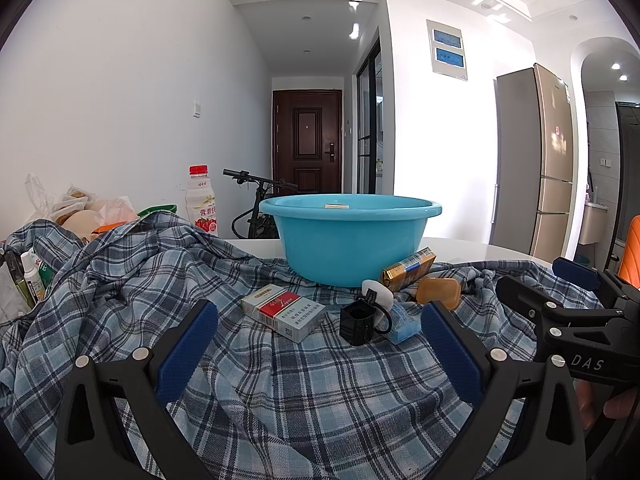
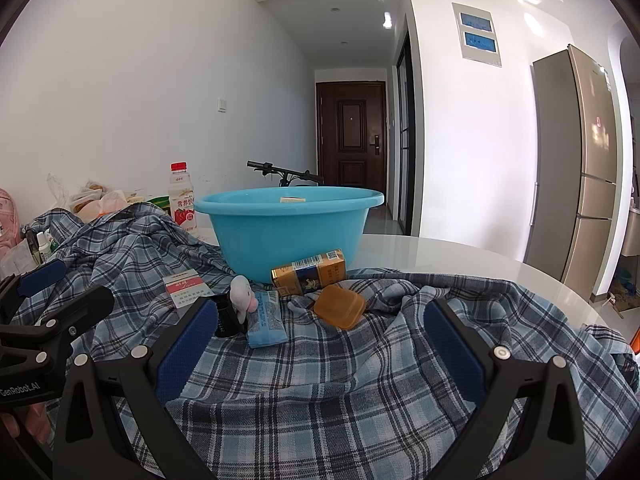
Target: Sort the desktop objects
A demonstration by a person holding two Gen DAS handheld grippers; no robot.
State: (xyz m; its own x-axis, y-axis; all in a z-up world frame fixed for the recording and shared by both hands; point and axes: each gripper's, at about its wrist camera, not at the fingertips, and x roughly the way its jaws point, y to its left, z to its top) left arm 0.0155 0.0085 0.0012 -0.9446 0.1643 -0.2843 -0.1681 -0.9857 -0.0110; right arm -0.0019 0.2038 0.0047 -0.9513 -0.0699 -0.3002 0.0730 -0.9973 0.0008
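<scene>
Sorting barely begun. Left gripper [image 1: 320, 344] and right gripper [image 2: 320, 344]: fingers spread, empty. Red cigarette pack [image 1: 283, 312], gold pack [image 2: 309, 272], amber case [image 2: 340, 306] and tissue packet [image 2: 265, 319] lie on the plaid cloth [image 2: 360, 400], near the blue basin [image 2: 288, 232].

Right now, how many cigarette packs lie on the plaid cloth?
2. The white-and-red cardboard cigarette pack lies left of the small black cup; the gold cigarette pack leans against the blue plastic basin. Cloth folds may hide more.

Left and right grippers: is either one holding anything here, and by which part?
Nothing is held. The left gripper and right gripper are both open above the plaid cloth, short of the small items by the blue basin.
</scene>
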